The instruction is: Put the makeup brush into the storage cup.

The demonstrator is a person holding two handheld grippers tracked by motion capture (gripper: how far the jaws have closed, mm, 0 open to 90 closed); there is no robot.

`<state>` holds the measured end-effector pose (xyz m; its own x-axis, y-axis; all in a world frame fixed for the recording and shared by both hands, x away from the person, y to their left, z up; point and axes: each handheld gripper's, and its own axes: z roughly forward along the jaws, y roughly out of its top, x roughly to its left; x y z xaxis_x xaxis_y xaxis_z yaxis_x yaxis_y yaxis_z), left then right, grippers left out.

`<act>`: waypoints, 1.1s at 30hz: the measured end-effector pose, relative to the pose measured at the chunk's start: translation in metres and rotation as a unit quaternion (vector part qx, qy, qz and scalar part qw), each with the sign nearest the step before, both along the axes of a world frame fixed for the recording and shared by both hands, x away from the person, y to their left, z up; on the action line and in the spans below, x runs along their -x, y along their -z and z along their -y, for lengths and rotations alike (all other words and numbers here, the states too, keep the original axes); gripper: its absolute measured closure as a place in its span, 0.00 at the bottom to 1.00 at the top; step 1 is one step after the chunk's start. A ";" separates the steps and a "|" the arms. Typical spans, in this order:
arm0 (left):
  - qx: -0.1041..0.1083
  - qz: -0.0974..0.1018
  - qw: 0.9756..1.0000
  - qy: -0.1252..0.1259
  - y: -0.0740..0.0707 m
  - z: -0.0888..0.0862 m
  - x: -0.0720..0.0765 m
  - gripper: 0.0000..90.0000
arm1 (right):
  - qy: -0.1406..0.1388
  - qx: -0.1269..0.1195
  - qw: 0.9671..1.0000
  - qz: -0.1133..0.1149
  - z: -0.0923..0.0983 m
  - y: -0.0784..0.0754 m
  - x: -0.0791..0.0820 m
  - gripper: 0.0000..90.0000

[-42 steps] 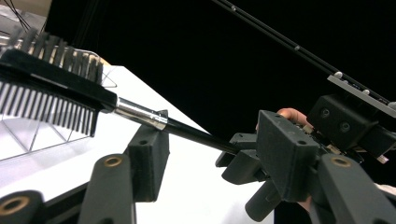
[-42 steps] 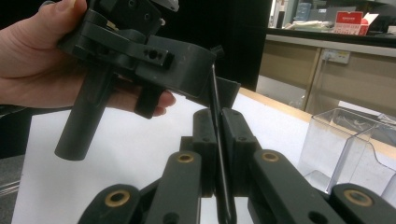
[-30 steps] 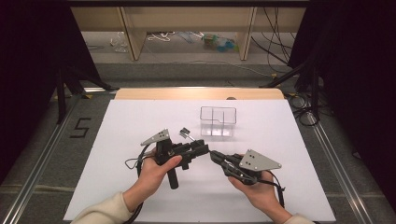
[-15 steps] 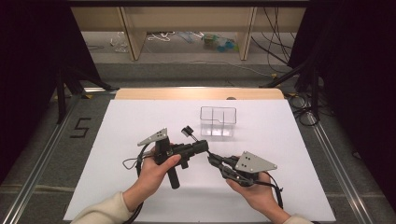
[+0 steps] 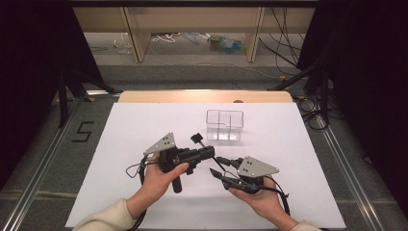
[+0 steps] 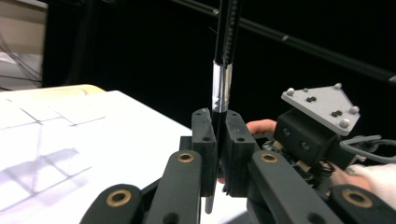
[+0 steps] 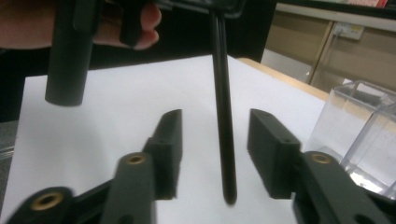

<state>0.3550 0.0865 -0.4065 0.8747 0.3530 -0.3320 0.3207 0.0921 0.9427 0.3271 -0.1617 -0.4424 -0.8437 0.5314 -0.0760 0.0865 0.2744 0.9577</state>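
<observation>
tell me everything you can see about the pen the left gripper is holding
The pen is slim and black with a shiny silver band partway along, likely plastic and metal. The left gripper has its jaws shut on it. In the right gripper view it hangs as a dark rod between the open jaws of the right gripper, touching neither. In the high view it is too thin to trace.

A black numeral "5" [image 5: 82, 131] stands on the grey floor, at nine o'clock of the desk [image 5: 144, 120]
</observation>
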 end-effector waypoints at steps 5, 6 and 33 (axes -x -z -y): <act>-0.038 0.014 0.999 -0.032 -0.004 0.000 0.005 0.94 | 0.010 0.006 1.000 -0.007 -0.002 0.003 -0.001 0.45; -0.046 0.017 0.998 -0.036 -0.004 0.001 0.005 0.94 | 0.017 0.006 1.000 -0.007 -0.002 0.003 -0.001 0.44; -0.182 0.036 0.981 -0.052 0.000 0.017 0.011 0.94 | 0.012 0.020 1.000 -0.012 -0.011 0.008 -0.005 0.52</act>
